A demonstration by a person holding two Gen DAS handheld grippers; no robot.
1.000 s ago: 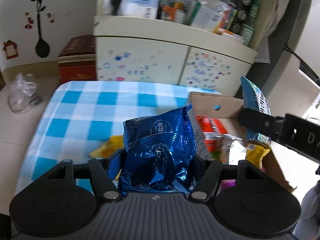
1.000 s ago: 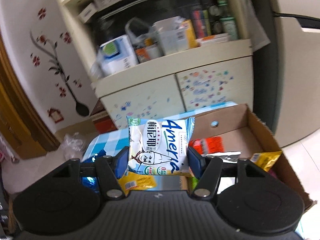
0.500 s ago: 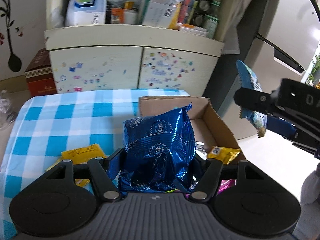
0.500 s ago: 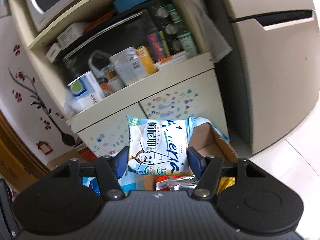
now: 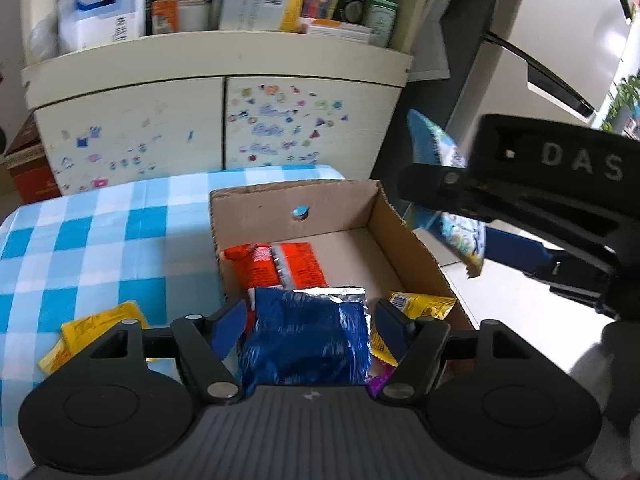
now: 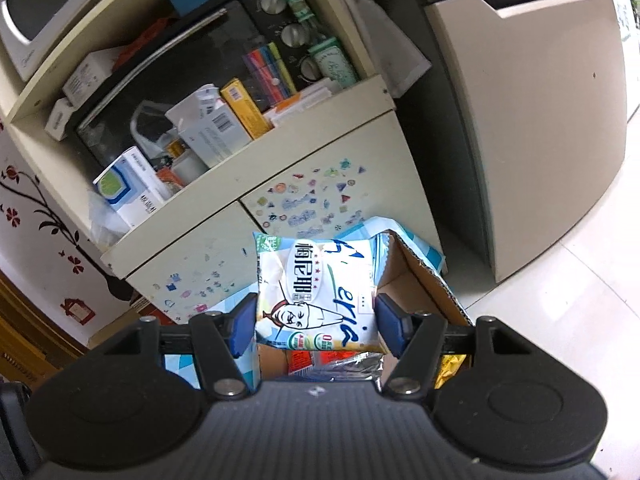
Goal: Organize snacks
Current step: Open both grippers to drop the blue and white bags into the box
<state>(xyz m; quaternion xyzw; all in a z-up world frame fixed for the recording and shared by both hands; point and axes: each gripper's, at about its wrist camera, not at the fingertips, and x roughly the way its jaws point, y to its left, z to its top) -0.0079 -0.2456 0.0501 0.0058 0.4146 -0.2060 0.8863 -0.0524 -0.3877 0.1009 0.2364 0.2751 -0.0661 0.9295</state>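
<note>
Left gripper [image 5: 306, 322], jaws wide, blue bag [image 5: 306, 340] lying loose between them in the box [image 5: 404, 236], apparently dropped in. Right gripper [image 6: 316, 322] pinches one white bag [image 6: 316, 296] above the box, likely next in. Boxed: one orange pack [image 5: 276, 266], one yellow [image 5: 420, 306]. One yellow pack [image 5: 96, 330] waits on the worktop [image 5: 100, 232].

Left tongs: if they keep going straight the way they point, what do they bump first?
Probably the blue snack bag lying between the open left tongs, then the cardboard box floor; depth is unclear.
</note>
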